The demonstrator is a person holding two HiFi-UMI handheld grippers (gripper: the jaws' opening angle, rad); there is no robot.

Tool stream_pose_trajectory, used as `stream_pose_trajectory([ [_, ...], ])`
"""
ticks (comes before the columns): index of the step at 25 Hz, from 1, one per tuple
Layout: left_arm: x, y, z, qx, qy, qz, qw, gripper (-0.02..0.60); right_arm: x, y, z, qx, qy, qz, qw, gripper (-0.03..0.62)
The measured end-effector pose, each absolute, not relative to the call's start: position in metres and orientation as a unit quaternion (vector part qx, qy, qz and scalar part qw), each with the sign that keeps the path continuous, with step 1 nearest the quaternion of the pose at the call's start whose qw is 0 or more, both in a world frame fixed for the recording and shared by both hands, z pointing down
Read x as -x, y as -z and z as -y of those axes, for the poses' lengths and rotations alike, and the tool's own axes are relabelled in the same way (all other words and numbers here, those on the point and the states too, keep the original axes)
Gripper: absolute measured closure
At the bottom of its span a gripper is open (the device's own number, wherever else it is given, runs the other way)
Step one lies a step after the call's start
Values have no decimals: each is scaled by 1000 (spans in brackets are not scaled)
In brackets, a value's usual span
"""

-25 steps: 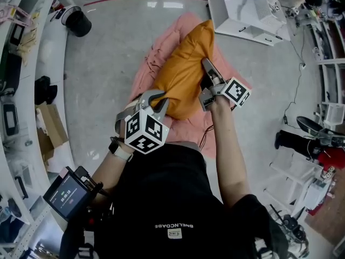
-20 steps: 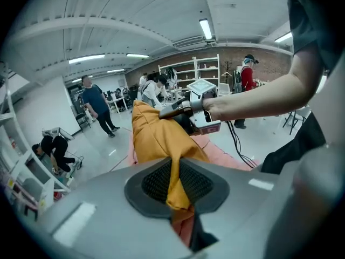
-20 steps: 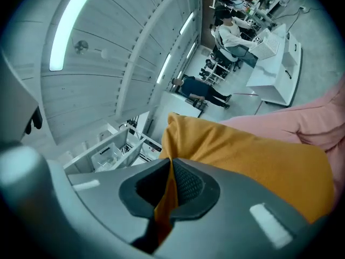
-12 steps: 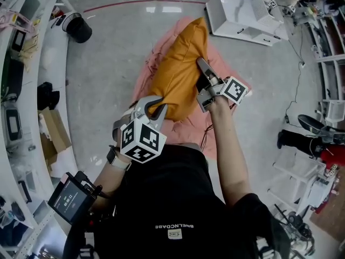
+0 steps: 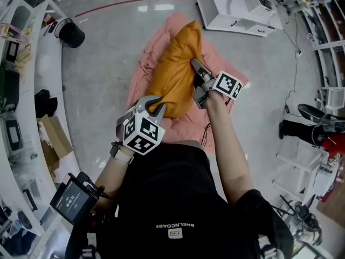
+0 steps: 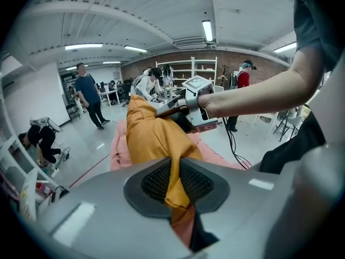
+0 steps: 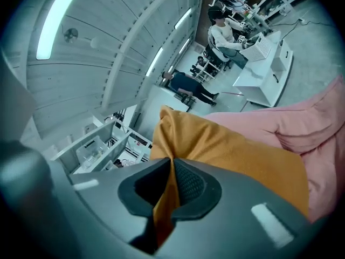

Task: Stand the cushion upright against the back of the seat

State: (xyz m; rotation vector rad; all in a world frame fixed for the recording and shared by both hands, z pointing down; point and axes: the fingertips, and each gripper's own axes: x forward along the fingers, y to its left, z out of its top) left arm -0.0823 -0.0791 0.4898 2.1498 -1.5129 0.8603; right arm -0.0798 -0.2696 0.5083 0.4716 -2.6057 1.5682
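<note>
An orange cushion (image 5: pixel 172 69) stands on edge over a pink, crumpled soft seat (image 5: pixel 146 63). My left gripper (image 5: pixel 156 108) is shut on the cushion's near lower corner; in the left gripper view the orange fabric (image 6: pixel 151 139) runs pinched between the pads (image 6: pixel 175 190). My right gripper (image 5: pixel 197 72) is shut on the cushion's right edge. Its jaws have just eased open slightly, with a fold of the cushion (image 7: pixel 232 144) still pressed between the pads (image 7: pixel 171 190). The pink seat (image 7: pixel 302 123) lies behind the cushion.
A white cabinet (image 5: pixel 237 9) lies on the floor beyond the seat. A black bin (image 5: pixel 70 34), a cardboard box (image 5: pixel 51 128) and white shelving (image 5: pixel 21 90) line the left side. A cable (image 5: pixel 207 131) trails near the seat. Several people (image 6: pixel 86 90) stand further off.
The cushion, held by both grippers, has shifted a little to the left in the head view and looks narrower, more on edge. Both grips have stayed on it.
</note>
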Motion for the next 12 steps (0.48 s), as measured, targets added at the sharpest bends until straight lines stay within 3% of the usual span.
stream_pose_trajectory([
  [12, 85, -555, 83, -756, -316, 522, 238, 522, 77, -559, 271, -179, -504, 842, 70, 549],
])
